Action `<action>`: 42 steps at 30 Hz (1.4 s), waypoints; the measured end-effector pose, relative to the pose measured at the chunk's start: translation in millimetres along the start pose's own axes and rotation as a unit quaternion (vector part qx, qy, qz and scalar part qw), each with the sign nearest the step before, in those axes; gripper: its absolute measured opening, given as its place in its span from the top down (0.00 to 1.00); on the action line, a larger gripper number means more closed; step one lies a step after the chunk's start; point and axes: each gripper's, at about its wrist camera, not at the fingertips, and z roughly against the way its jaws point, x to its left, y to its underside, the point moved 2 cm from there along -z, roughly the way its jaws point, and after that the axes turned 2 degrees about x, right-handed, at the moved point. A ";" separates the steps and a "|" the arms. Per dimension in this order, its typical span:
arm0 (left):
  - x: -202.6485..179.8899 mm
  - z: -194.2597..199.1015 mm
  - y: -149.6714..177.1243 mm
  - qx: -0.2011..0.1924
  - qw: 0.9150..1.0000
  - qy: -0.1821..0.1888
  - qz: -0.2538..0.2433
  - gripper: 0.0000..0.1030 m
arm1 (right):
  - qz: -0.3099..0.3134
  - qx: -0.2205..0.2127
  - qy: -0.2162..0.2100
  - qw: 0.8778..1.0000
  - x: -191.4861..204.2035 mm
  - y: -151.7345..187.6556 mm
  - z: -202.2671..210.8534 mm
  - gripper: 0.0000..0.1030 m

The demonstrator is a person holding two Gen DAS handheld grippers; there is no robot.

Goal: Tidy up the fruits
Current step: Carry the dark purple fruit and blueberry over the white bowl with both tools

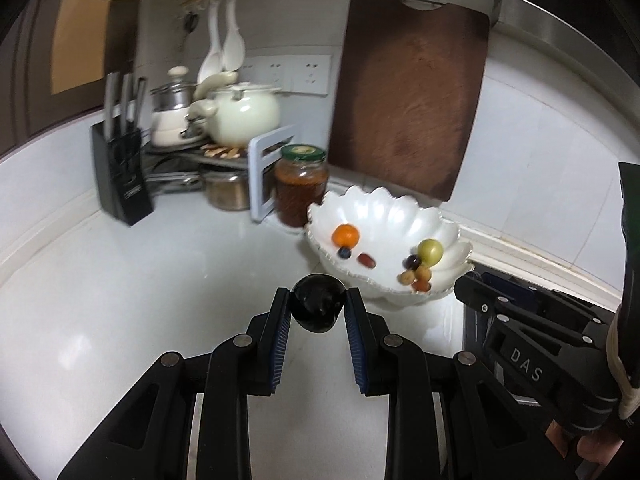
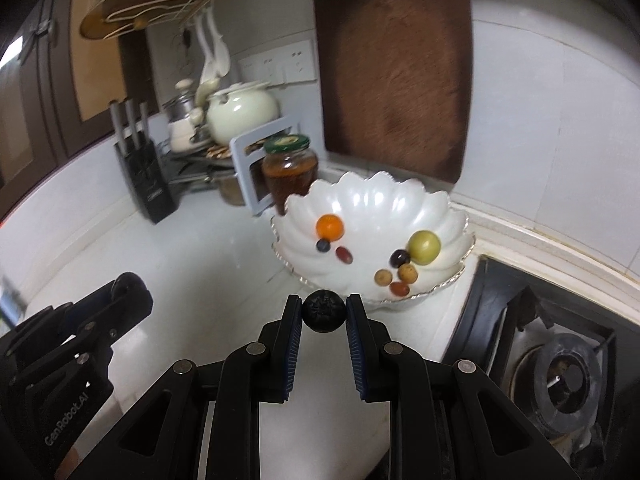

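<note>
Key relation: your white scalloped bowl point(image 1: 384, 220) sits straight ahead of and below both hand-held grippers, its near rim just past the fingertips; neither load is over the bowl yet.
Left hand-held gripper point(image 1: 318, 308): clamped on a smooth dark fruit point(image 1: 318, 304), rounded and slightly taller than wide, pinched across its width.
Right hand-held gripper point(image 2: 323, 314): clamped on a bumpy black berry point(image 2: 323, 314), near round, so it has no long axis to mind.
Which is nearer: your right one looks closer to the rim, though the fisheye makes that hard to judge.
Bowl contents: an orange fruit point(image 2: 330, 227), a blueberry point(image 2: 323, 245) and a red oval piece on the left side; a green fruit point(image 2: 424, 247) with a cluster of small brown and dark pieces on the right. The middle is bare.
Bowl's place: on the white desk point(image 1: 140, 280), near its back edge by the wall.
Around it: a jar point(image 1: 301, 190) touching or just behind the bowl's far-left rim; a cutting board point(image 1: 408, 92) leaning on the wall behind; a stove point(image 2: 560, 372) at the desk's right edge.
In the way: nothing between the fingertips and the bowl; your two grippers are side by side, so keep them apart.
</note>
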 end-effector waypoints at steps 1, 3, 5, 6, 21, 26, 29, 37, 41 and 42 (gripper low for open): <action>0.9 -2.1 -3.0 -0.001 1.000 0.006 -0.004 0.73 | -0.004 -0.003 0.005 1.000 1.6 -2.2 0.3 0.77; 3.0 -6.7 -10.0 0.001 1.000 0.027 -0.015 0.73 | -0.012 -0.010 0.015 1.000 4.1 -6.8 0.8 0.77; 5.1 -15.9 -18.9 0.014 0.998 0.061 -0.025 0.73 | -0.022 -0.017 0.026 0.999 6.2 -11.1 0.4 0.77; 5.8 -18.5 -21.5 0.015 0.997 0.067 -0.029 0.73 | -0.028 -0.022 0.033 0.999 7.5 -13.3 0.7 0.77; 8.4 -62.1 -84.1 0.000 0.984 0.148 -0.097 0.73 | -0.088 -0.059 0.109 0.988 4.2 -49.9 -9.1 0.77; 2.6 -71.7 -104.2 -0.003 0.981 0.160 -0.109 0.73 | -0.097 -0.063 0.125 0.985 -1.0 -64.9 -13.3 0.77; -2.9 -75.1 -115.0 -0.008 0.979 0.164 -0.120 0.73 | -0.097 -0.064 0.130 0.985 -4.7 -74.7 -16.0 0.77; -18.4 -92.5 -145.0 -0.005 0.977 0.165 -0.138 0.73 | -0.102 -0.059 0.132 0.984 -20.1 -102.1 -32.1 0.77; -28.5 -109.2 -156.0 0.017 0.976 0.164 -0.145 0.73 | -0.106 -0.050 0.134 0.984 -30.9 -114.4 -42.3 0.77; -30.9 -114.6 -158.7 0.024 0.976 0.164 -0.145 0.73 | -0.108 -0.048 0.135 0.984 -34.1 -117.4 -45.0 0.77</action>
